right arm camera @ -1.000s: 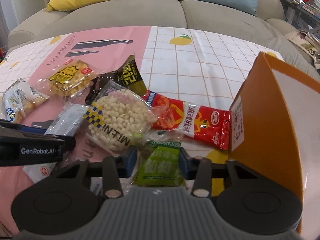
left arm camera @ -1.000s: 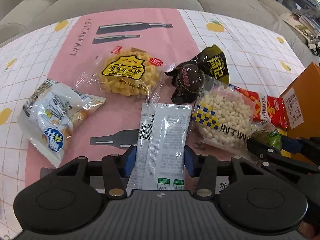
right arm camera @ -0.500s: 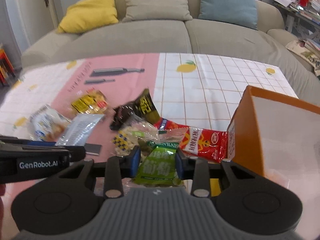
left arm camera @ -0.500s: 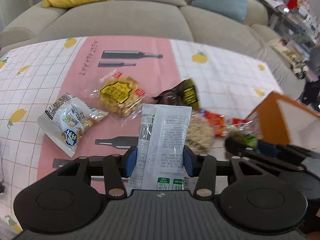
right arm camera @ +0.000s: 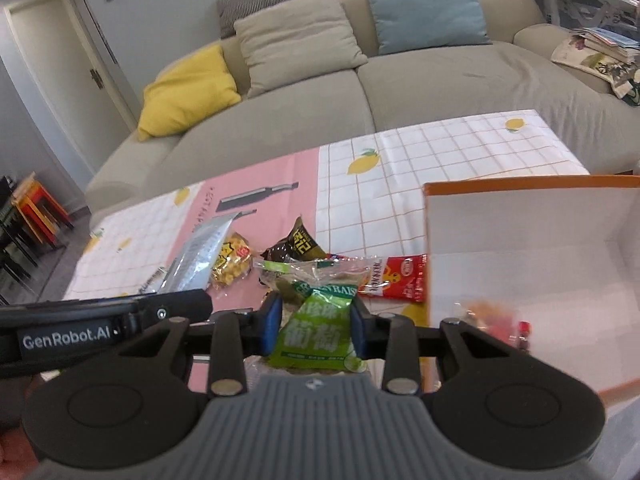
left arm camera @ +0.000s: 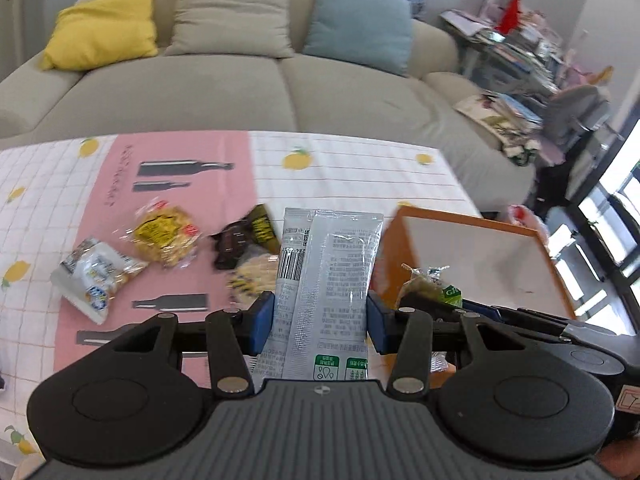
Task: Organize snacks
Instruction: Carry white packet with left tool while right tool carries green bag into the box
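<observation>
Silver packet (left arm camera: 328, 280) and green packet (right arm camera: 320, 332) — both clamped in jaws — now lifted beside orange box (right arm camera: 520, 248).

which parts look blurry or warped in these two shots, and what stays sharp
Left wrist view: the snacks on the tablecloth are smeared, the silver packet between the left gripper's pads is crisp. Right wrist view: the green raisin bag is sharp, the orange box's contents are blurred. The fisheye curves the sofa.

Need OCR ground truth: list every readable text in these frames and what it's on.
"GenRobot.AI": side of the left hand-held gripper.
"GREEN RAIS...", partly readable: green raisin packet.
Silver sachet: barcode and small print, unreadable.
Red packet, black packet, yellow packet: blurred.
</observation>
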`<state>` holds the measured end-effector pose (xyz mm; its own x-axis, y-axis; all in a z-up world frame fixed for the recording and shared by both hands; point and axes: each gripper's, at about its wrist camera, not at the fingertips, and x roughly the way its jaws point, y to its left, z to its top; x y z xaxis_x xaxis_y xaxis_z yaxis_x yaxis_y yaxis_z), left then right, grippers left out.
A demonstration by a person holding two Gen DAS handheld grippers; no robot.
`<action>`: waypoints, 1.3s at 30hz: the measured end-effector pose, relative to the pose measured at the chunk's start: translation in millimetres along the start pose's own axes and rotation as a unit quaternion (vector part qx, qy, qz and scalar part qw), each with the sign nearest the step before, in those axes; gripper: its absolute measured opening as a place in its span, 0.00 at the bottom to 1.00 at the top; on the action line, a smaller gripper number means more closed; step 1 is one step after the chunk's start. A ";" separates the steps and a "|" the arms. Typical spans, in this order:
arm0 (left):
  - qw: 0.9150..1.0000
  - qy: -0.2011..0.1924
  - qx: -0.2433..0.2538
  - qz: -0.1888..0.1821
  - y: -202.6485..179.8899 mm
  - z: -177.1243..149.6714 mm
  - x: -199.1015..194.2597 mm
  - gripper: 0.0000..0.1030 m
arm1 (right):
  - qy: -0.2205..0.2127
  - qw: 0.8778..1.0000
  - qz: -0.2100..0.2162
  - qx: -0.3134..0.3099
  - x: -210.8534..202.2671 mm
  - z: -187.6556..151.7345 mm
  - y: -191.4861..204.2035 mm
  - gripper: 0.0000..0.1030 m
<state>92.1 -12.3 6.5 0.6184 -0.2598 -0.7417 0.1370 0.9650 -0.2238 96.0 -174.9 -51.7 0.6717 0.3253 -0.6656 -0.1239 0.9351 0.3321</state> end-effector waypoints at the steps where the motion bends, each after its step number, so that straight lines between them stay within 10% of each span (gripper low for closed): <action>1: 1.000 0.002 0.003 -0.005 -6.6 0.1 -1.2 0.52 | -0.003 1.000 0.002 0.002 -8.9 0.3 -5.3 0.32; 20: 0.984 0.079 0.121 -0.104 -150.0 34.3 92.5 0.52 | 0.026 0.995 -0.063 0.073 -77.4 26.3 -162.0 0.33; 31: 0.934 0.143 0.316 -0.088 -183.5 40.9 186.9 0.52 | 0.101 0.985 -0.092 0.108 -12.0 42.5 -222.8 0.33; 39: 0.878 0.170 0.440 -0.081 -192.6 30.1 228.5 0.53 | 0.143 0.977 -0.096 0.127 36.6 52.6 -239.3 0.33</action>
<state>230.3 -256.3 -100.8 0.2896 -0.2478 -0.9245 0.8391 0.5305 0.1206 188.7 -394.1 -120.4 0.4283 0.2075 -0.8795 0.1933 0.9297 0.3135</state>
